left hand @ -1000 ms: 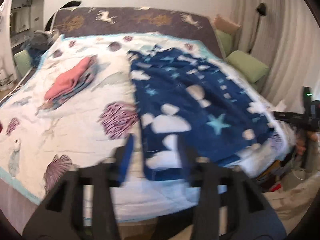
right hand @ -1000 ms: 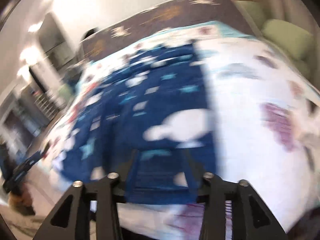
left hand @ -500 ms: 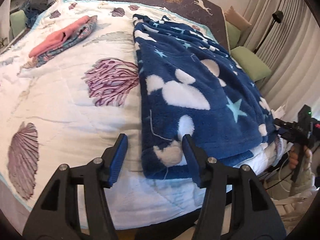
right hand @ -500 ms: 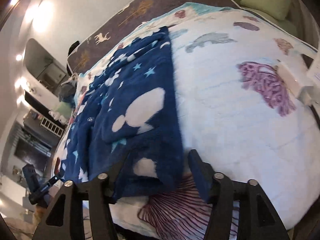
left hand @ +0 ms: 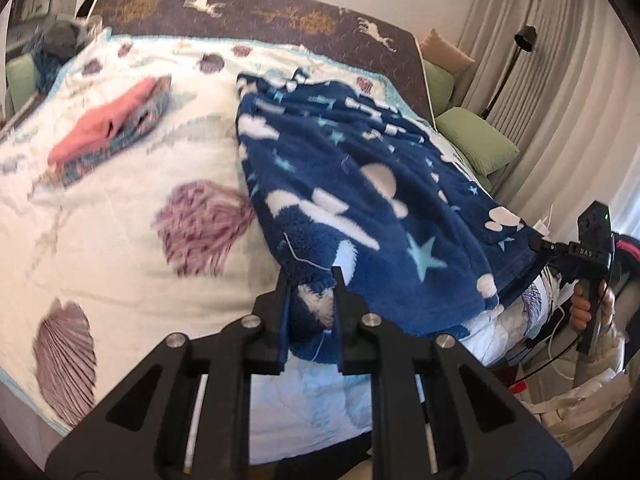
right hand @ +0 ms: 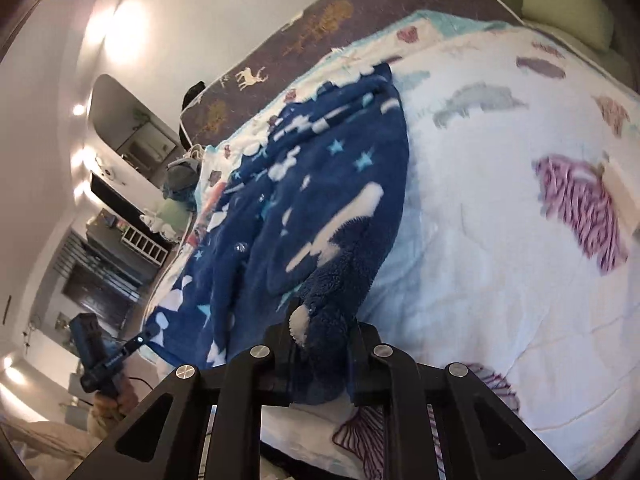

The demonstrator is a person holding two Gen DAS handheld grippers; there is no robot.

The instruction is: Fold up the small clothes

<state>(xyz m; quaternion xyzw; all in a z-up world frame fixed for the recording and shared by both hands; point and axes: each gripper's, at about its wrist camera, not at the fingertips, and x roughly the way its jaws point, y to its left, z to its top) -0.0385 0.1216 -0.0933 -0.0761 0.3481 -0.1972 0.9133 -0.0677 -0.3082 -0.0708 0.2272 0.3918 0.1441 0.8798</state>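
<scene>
A fluffy navy garment [left hand: 360, 184] [right hand: 320, 200] with white shapes and pale stars lies spread on the bed. My left gripper [left hand: 310, 280] is closing on its near left corner, and the fleece is bunched between the fingers. My right gripper [right hand: 324, 316] is closing on the near right corner, with a thick wad of fleece pinched between its fingers. Each gripper shows in the other's view: the right one [left hand: 538, 245] at the far edge of the garment, the left one [right hand: 144, 336] likewise.
The bed carries a white quilt [left hand: 120, 240] printed with shells. A folded stack of pink and patterned clothes [left hand: 116, 128] lies at the far left. Green cushions [left hand: 476, 144] and a floor lamp [left hand: 520, 40] stand beside the curtain. A white box [right hand: 620, 188] rests on the quilt at the right.
Both grippers went from wide open around the garment's near corners to pinched onto the fleece. Both views tipped slightly, and the corners now bunch up between the fingers.
</scene>
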